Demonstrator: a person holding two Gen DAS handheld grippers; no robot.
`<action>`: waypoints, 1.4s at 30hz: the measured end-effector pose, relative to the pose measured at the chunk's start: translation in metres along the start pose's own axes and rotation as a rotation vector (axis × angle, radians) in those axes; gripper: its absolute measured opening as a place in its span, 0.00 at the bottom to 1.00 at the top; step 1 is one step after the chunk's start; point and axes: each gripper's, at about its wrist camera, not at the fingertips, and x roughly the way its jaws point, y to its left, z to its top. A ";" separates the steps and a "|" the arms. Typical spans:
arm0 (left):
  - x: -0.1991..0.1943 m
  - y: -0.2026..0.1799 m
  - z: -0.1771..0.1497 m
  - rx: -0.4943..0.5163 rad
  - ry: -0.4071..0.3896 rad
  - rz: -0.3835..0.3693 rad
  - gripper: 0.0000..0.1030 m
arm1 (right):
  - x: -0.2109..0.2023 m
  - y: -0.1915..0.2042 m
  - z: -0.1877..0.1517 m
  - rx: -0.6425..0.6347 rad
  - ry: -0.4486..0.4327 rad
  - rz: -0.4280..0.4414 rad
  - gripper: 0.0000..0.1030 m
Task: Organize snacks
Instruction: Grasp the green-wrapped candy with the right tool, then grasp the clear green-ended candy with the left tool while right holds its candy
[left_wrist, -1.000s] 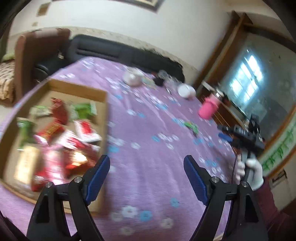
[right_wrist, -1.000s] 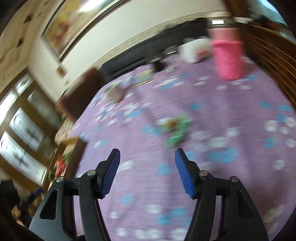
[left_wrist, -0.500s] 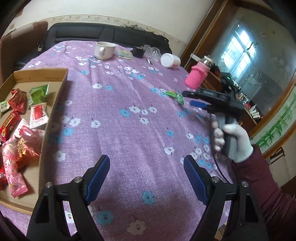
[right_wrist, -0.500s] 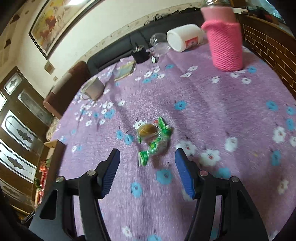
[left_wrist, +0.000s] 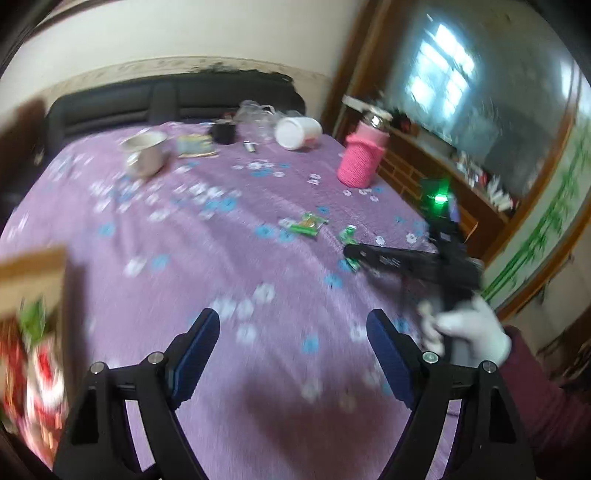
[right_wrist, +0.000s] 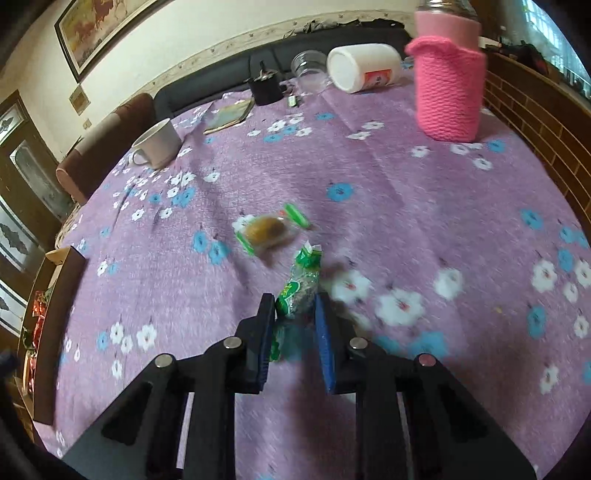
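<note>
Two hand-held grippers: right (right_wrist: 295, 306) clamps green snack (right_wrist: 298, 286); left (left_wrist: 293, 349) wide, empty. Brown snack (right_wrist: 265, 229) just ahead; mug (right_wrist: 159, 144), pink bottle (right_wrist: 448, 85) far beyond.

- Tablecloth (right_wrist: 424, 206): purple, with white and blue flowers.
- Snack packet (right_wrist: 299, 284): green and clear.
- Bottle sleeve (right_wrist: 448, 85): pink knit.
- Mug (right_wrist: 159, 144): white.
- Gripper pads (right_wrist: 325, 332): blue.
</note>
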 end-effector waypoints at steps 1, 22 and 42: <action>0.013 -0.004 0.009 0.022 0.012 -0.007 0.80 | -0.005 -0.005 -0.001 0.014 -0.011 0.014 0.23; 0.200 -0.036 0.083 0.251 0.189 0.025 0.48 | -0.010 -0.064 -0.003 0.265 -0.005 0.247 0.23; 0.059 0.014 0.046 -0.008 0.010 -0.054 0.27 | -0.015 -0.049 -0.004 0.220 -0.061 0.321 0.23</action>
